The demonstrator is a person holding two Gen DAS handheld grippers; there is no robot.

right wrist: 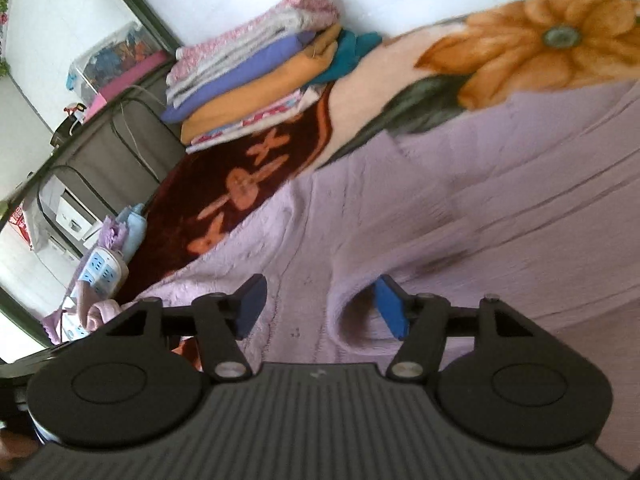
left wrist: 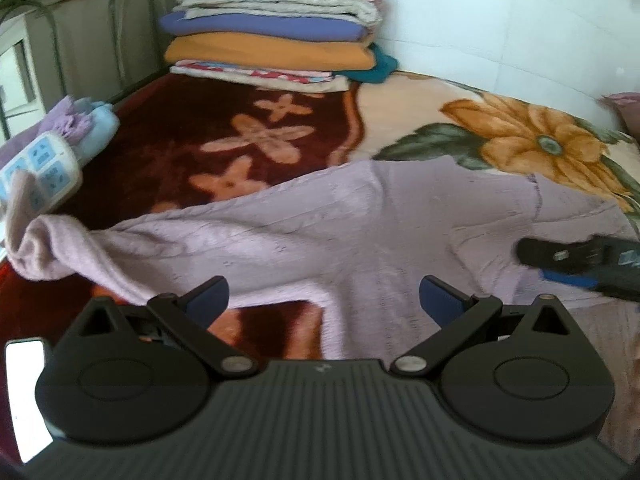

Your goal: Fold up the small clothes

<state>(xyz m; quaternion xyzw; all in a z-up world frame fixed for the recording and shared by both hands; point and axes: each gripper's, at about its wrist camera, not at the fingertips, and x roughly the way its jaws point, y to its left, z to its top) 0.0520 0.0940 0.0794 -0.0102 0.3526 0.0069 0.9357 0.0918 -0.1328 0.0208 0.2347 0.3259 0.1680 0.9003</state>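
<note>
A lilac knitted sweater (left wrist: pixel 360 224) lies spread on the flowered blanket, one sleeve (left wrist: pixel 72 248) stretched to the left with its cuff bunched. My left gripper (left wrist: pixel 324 300) is open and empty, just above the sweater's near edge. My right gripper (right wrist: pixel 320 304) is open and empty, with a raised fold of the sweater (right wrist: pixel 460 208) between its fingers. The right gripper also shows in the left wrist view (left wrist: pixel 580 260), resting low over the sweater's right side.
A stack of folded clothes (left wrist: pixel 276 36) sits at the back of the bed by the white wall. A white power strip (left wrist: pixel 40 168) and small purple and blue cloths (left wrist: pixel 88 120) lie at the left edge. The bed frame (left wrist: pixel 80 32) stands behind.
</note>
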